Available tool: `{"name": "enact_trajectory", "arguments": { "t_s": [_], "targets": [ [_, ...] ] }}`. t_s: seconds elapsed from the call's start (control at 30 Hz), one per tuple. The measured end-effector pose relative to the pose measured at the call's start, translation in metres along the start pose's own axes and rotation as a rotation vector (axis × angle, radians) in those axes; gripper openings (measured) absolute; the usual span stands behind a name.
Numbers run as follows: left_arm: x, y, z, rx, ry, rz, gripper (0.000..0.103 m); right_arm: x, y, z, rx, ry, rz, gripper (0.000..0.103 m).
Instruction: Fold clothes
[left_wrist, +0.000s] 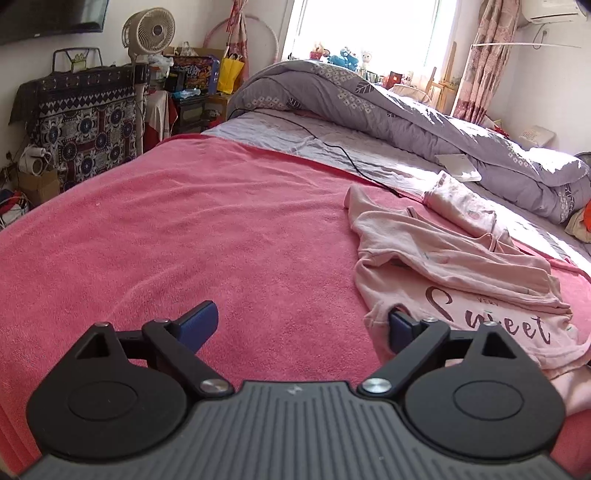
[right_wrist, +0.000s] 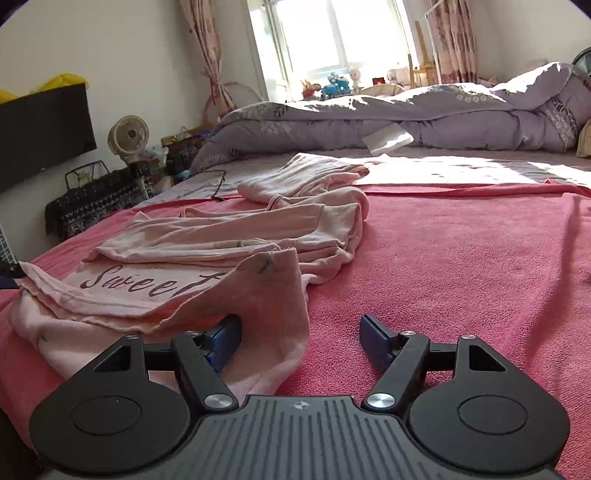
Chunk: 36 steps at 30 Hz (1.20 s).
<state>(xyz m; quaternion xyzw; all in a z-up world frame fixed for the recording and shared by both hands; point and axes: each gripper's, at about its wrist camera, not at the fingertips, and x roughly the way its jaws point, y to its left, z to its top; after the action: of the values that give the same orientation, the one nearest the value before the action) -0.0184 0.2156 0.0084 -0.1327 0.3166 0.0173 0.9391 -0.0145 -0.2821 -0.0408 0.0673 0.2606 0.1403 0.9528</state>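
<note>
1. Left gripper (left_wrist: 301, 325): jaws spread wide, nothing between them; its right pad sits at the edge of the pink shirt (left_wrist: 461, 280).
2. Right gripper (right_wrist: 301, 341): jaws apart, released; a raised shirt corner drapes over its left pad, not pinched.
3. Shirt lies crumpled on the pink blanket (left_wrist: 184, 229), "Sweet" print facing up.
4. Blanket covers a bed; purple duvet (left_wrist: 388, 107) bunched behind, near the window (left_wrist: 369, 26).
5. Left view only: patterned cloth-covered stand (left_wrist: 81, 122). Both views show the fan (right_wrist: 128, 137).
</note>
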Motion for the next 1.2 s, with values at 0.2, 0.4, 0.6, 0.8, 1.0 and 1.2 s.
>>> {"name": "enact_trajectory", "arguments": {
  "t_s": [0.2, 0.4, 0.6, 0.8, 1.0, 1.2],
  "targets": [
    [0.006, 0.026, 0.003, -0.155, 0.063, -0.143, 0.098, 0.002, -0.001, 0.000, -0.003, 0.005, -0.010, 0.072],
    [0.001, 0.034, 0.020, -0.215, 0.056, -0.228, 0.098, 0.002, -0.002, 0.001, 0.003, 0.006, -0.012, 0.073],
    [0.027, 0.056, 0.019, -0.476, 0.214, -0.417, 0.098, 0.002, -0.004, 0.001, 0.011, 0.006, -0.007, 0.073],
    [0.046, 0.058, 0.039, -0.489, 0.296, -0.378, 0.099, 0.002, -0.004, 0.002, 0.008, 0.012, 0.002, 0.076],
    [0.053, 0.061, 0.057, -0.492, 0.276, -0.294, 0.099, 0.001, -0.005, 0.001, 0.014, 0.007, 0.008, 0.077],
    [0.029, 0.026, 0.039, -0.168, 0.150, -0.355, 0.099, -0.001, -0.009, 0.001, 0.033, -0.005, 0.024, 0.077]
  ]
}}
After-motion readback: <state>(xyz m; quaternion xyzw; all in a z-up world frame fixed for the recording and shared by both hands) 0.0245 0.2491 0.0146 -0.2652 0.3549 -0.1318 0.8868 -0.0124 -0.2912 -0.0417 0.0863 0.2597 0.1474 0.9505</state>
